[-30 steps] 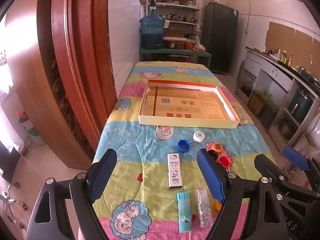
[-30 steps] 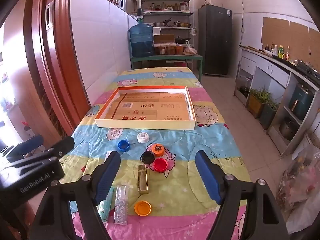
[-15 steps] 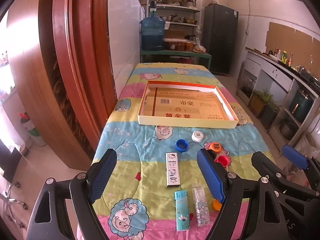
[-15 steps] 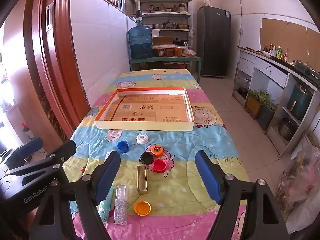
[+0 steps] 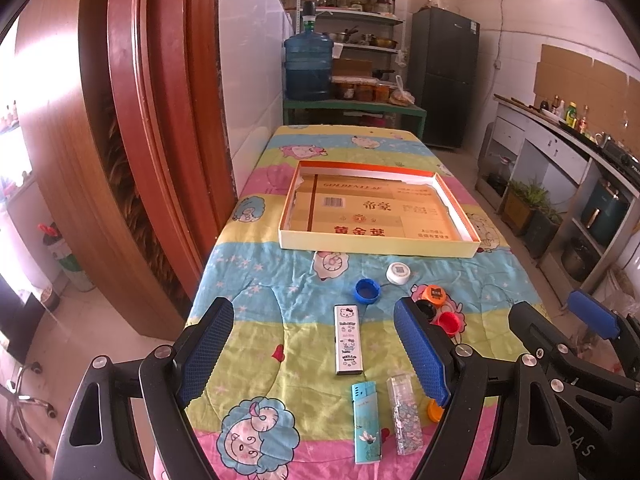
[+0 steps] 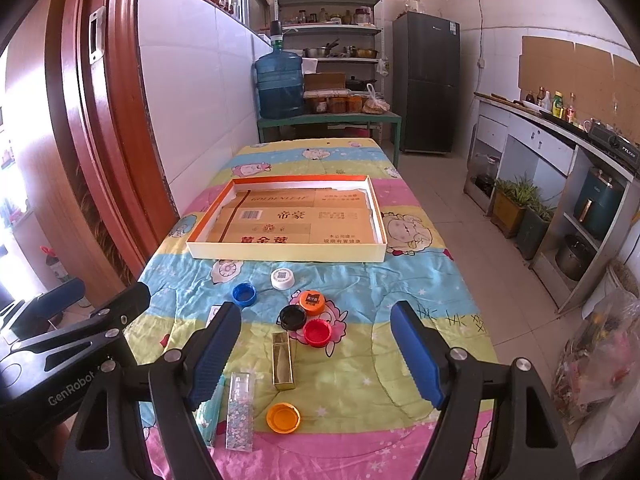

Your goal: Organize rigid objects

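Hovering over the near end of the counter (image 6: 400, 280), both grippers empty: left gripper (image 5: 316, 354) fingers spread wide, right gripper (image 6: 316, 354) fingers spread wide too, neither touching anything. Items lie loose on the cartoon-print cloth (image 5: 256, 312): white lighter with Hello Kitty print (image 5: 349, 339), flat, lengthwise; teal lighter (image 5: 366, 422) and clear glitter-filled lighter (image 5: 404, 414) side by side at the near edge; gold lighter (image 6: 283, 360) just beyond the open orange cap (image 6: 283, 418). Cap cluster: black cap (image 6: 293, 317), red cap (image 6: 317, 332) and orange cap with a dark label (image 6: 311, 302), packed close, contact unclear. Blue cap (image 6: 244, 294) and white cap (image 6: 283, 278) sit apart, nearer the box. Shallow cardboard box (image 6: 288, 256), cream outside, orange rim, sits mid-counter well beyond the items; holds only flattened printed carton sheets (image 6: 296, 220) lining its floor
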Demonstrator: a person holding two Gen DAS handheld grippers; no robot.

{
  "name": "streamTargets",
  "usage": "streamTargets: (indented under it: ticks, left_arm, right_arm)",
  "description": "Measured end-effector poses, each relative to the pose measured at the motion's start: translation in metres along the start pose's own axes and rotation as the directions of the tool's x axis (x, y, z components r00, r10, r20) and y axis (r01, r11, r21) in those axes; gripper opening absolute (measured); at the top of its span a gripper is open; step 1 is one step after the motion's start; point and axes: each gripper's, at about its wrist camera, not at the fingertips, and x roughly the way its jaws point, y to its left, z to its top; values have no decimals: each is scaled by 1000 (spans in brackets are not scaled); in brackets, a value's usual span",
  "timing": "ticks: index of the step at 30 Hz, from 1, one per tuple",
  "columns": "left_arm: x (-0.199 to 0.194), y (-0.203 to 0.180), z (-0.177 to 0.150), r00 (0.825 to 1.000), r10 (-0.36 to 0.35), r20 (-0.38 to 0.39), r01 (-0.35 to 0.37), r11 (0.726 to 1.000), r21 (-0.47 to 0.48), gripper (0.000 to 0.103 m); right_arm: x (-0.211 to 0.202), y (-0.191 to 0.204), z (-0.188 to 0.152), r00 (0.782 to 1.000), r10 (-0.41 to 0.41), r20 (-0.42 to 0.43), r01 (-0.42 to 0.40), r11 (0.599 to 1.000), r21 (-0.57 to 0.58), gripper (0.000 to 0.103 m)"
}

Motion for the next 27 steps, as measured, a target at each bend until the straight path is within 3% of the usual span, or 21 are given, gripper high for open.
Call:
streamTargets:
  ticks: [27]
  left_arm:
    - [7, 3, -3, 1000, 14, -6, -14, 1000, -13, 83]
  right_arm:
    - [7, -2, -3, 1000, -25, -6, 25, 1000, 2, 77]
